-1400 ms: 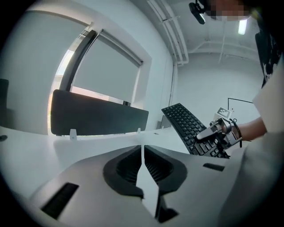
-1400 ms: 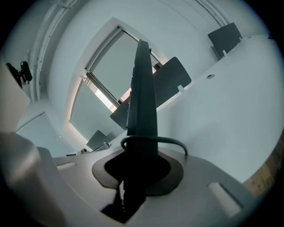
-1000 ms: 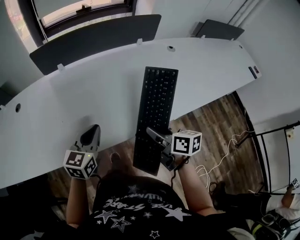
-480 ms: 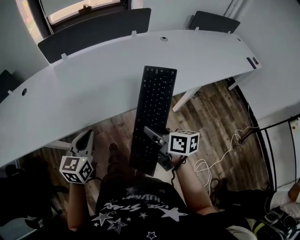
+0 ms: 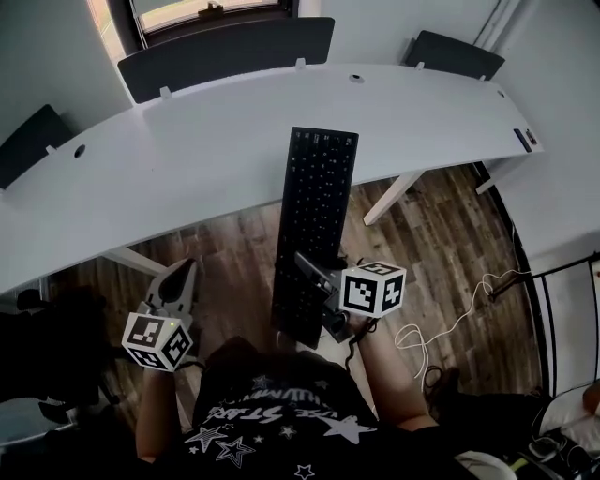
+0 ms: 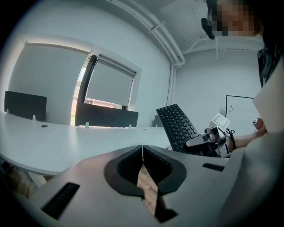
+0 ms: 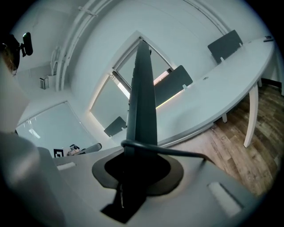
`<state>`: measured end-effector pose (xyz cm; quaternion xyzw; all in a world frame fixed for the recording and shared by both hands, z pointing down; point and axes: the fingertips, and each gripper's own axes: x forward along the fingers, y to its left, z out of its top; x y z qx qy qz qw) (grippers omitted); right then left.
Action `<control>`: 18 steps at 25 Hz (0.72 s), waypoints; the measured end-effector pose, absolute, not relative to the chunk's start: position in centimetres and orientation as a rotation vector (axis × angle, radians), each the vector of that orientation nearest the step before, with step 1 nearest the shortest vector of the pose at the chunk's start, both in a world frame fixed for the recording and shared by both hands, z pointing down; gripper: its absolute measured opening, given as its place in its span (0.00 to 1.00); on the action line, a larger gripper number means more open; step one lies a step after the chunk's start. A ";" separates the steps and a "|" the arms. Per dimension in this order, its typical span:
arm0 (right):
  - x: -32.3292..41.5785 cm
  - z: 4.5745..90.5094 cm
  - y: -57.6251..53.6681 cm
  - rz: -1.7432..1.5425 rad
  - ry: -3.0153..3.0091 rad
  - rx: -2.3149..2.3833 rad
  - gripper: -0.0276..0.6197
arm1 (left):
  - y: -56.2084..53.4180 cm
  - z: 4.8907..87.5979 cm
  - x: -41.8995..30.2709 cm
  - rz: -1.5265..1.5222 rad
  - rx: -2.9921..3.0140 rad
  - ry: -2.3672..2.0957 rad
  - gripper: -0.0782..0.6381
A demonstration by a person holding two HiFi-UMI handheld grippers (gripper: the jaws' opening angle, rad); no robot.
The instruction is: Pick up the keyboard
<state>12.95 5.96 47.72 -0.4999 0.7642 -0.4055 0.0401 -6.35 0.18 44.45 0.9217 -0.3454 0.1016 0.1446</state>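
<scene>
Gripping keyboard [image 5: 315, 220] in right tool [image 5: 314, 279]

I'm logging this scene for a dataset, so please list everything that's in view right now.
keyboard: one, black, lifted, far end over the desk, near end over the floor
desk: one, white, curved, across the top of the head view
partition panels: three, dark grey, along the desk's far edge
window: one, dark-framed, behind the middle panel
floor: brown wood planks, beneath and in front of the desk
cable: one, white, on the floor at right
shirt: one, black with white stars, bottom of the head view
left gripper: one, grey, jaws shut on nothing, lower left
right gripper: one, grey, shut on the keyboard's near end
</scene>
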 end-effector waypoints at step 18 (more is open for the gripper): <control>14.4 45.0 1.2 -1.376 2.149 -1.690 0.16 | -6.0 39.3 -1.8 0.292 2.649 -0.797 0.13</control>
